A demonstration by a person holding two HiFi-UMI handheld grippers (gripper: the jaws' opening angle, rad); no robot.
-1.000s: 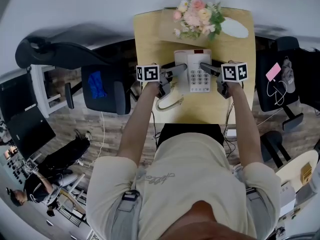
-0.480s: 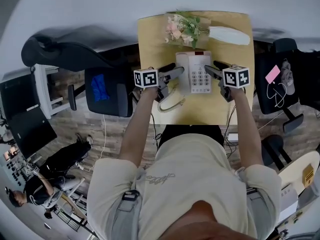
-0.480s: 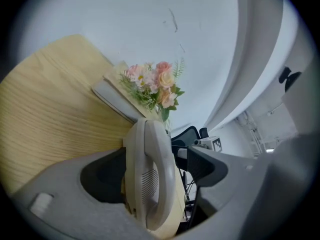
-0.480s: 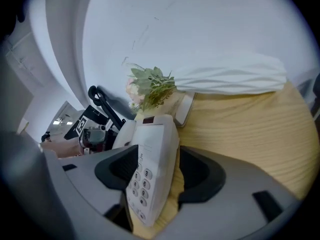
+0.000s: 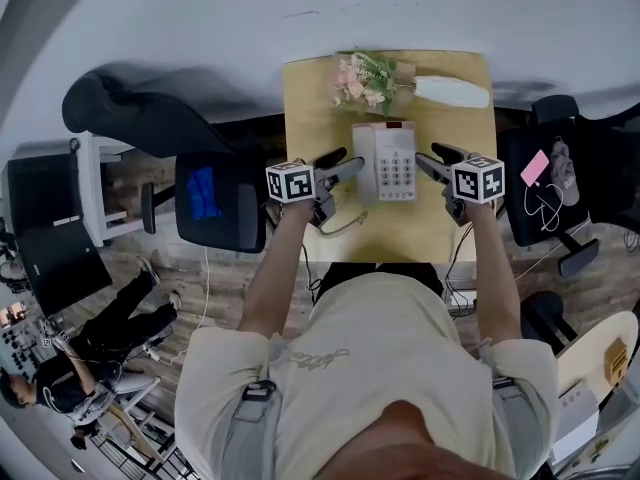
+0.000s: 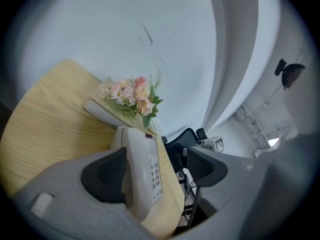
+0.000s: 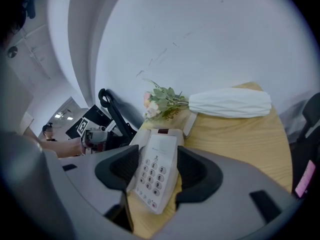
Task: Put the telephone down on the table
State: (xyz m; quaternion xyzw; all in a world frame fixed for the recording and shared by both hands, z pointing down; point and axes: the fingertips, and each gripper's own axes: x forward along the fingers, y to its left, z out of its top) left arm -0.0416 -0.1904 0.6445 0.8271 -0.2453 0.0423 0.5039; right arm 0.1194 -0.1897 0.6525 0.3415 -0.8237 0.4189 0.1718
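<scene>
Two grippers flank the telephone (image 5: 386, 161), which rests on the table (image 5: 440, 230) with its keypad up. Left gripper (image 5: 343, 164): jaws spread, nothing held; the telephone lies just beyond its tips, to the right. Right gripper (image 5: 431, 159): jaws spread, nothing held; the telephone lies just beyond its tips, to the left. The telephone's long axis runs away from the person toward the wall, keypad end nearer the person. Neither gripper is clearly nearer; contact with the casing cannot be confirmed. Judgement: placement appears complete, and the coming move calls for drawing each gripper outward, clear of the casing. Legible markings: keypad digits 1 to 9, right gripper view. Print above the keypad is too small to read; no brand can be made out
</scene>
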